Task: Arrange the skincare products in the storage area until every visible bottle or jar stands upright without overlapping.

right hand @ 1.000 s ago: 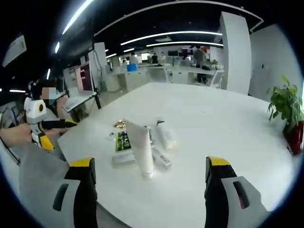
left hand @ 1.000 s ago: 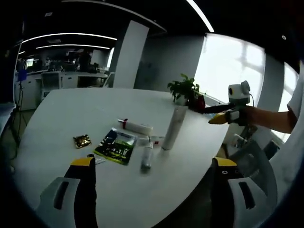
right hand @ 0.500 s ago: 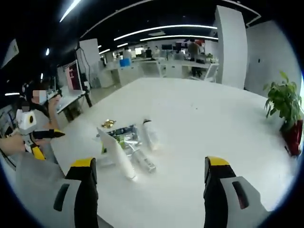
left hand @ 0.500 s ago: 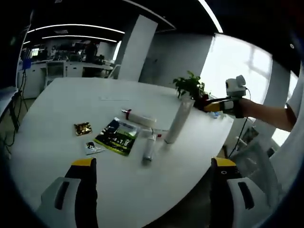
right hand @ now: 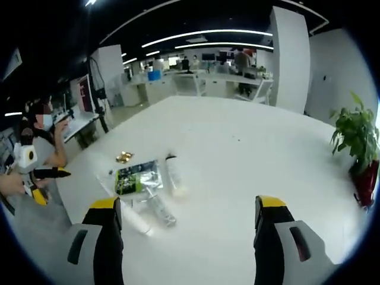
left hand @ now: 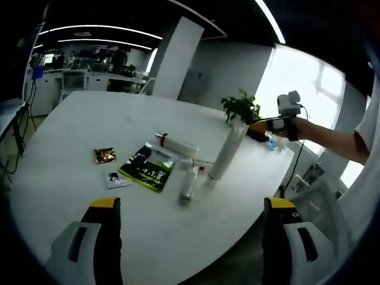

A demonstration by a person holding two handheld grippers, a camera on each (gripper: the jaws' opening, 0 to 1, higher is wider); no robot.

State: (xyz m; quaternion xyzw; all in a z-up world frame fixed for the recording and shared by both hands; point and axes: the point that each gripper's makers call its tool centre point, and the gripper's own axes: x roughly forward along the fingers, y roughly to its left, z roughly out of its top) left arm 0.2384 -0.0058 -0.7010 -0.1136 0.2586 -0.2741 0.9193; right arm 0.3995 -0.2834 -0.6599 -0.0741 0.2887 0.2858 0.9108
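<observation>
Ahead of the spread left tongs, tall tube stands, apparently leaning; right tongs also spread: square it first.

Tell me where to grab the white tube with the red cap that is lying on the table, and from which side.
Grip the white tube with the red cap across the middle of its body, jaws straddling its width, coming down from above. It lies flat on the white table, so only its top and long sides are free. The green packet lies close on one side, so approach from the far, open side. The left gripper is open and likely suited.
</observation>
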